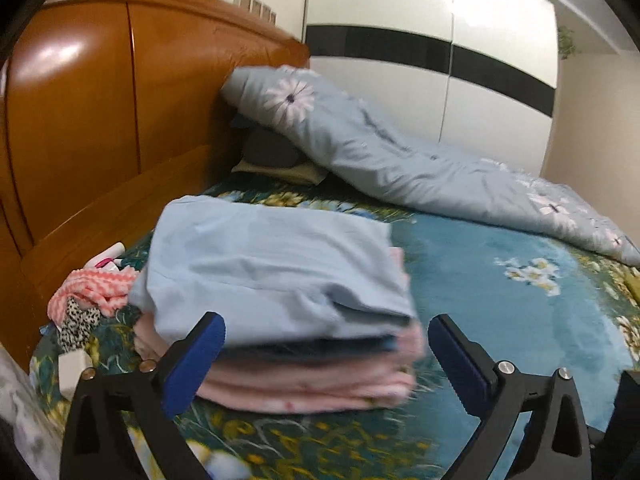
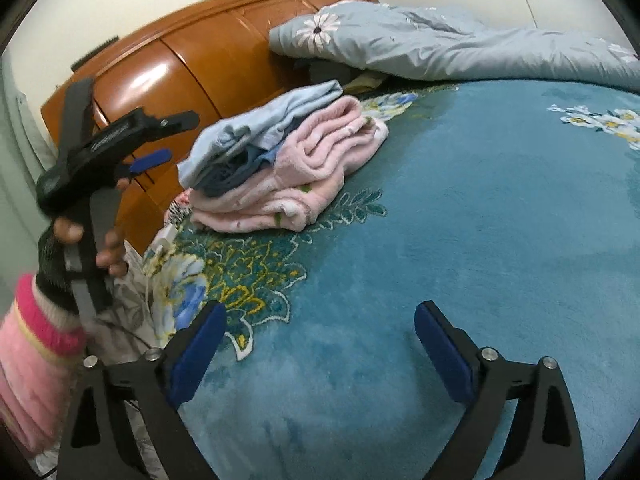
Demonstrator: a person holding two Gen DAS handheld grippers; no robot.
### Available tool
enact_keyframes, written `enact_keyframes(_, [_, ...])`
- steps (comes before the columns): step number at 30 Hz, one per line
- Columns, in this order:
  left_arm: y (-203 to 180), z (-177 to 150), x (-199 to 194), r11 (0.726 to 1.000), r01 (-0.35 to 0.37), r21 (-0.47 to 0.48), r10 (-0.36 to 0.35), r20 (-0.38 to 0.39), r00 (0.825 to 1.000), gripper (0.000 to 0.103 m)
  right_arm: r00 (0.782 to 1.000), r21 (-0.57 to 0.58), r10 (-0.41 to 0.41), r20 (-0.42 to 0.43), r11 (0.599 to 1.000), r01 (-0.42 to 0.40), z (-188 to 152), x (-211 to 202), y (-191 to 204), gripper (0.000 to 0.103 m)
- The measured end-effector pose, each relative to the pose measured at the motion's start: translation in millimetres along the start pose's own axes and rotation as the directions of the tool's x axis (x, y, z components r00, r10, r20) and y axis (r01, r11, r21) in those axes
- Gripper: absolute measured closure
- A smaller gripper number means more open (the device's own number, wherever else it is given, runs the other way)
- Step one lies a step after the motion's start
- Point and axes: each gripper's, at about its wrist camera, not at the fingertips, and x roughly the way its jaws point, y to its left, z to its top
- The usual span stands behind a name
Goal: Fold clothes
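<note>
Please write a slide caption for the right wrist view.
Open right gripper over the bedspread, beside the folded pile.

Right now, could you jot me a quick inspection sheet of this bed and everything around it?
Surface: teal floral bedspread, bare under the right gripper.
Job's things: folded stack, light blue garment on top, dark blue layer between, pink fleece below.
Clutter: pink zigzag cloth and spotted cloth beside the stack; rumpled grey-blue duvet at the far side.
Grippers: left gripper open, close to the stack's near edge, not gripping; right gripper open, empty.
Cables: white charger and cord at the bed's edge.
Surroundings: wooden headboard, white wardrobe.
</note>
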Motion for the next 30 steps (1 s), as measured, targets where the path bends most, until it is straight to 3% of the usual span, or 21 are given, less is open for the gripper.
enact_keyframes(4, [-20,-17,-13,0.999,-0.03,-0.017,0.03,-0.007,1.0,0.0,0.998,-0.001,-0.003,0.055,1.0,0.003,-1,-19,-5,0.006])
enact_keyframes(8, [-28,-31,-27,0.993,-0.059,-0.098,0.059,-0.004,0.998,0.0,0.993,-0.003,0.005,0.116,1.0,-0.005,-2,-37,-8,0.0])
enact_keyframes(11, [-32,-37,-31,0.986,-0.123,-0.115,0.122,-0.013,0.992,0.0,0.988,-0.021,0.005,0.156,1.0,-0.002,-2,-46,-7,0.0])
enact_keyframes(14, [-39,-41,-33,0.969,-0.225,-0.102,0.224,-0.027,0.974,0.0,0.982,-0.039,0.018,0.189,0.999,-0.011,-2,-52,-3,0.0])
enact_keyframes(18, [-48,-47,-37,0.922,-0.381,-0.063,0.38,-0.04,0.924,0.0,0.977,-0.066,0.034,0.21,0.998,-0.021,-3,-58,3,0.0])
enact_keyframes(30, [-55,-74,-35,0.913,-0.404,-0.063,0.394,-0.123,0.911,0.0,0.975,-0.1,0.069,0.211,0.994,-0.049,-7,-59,16,0.0])
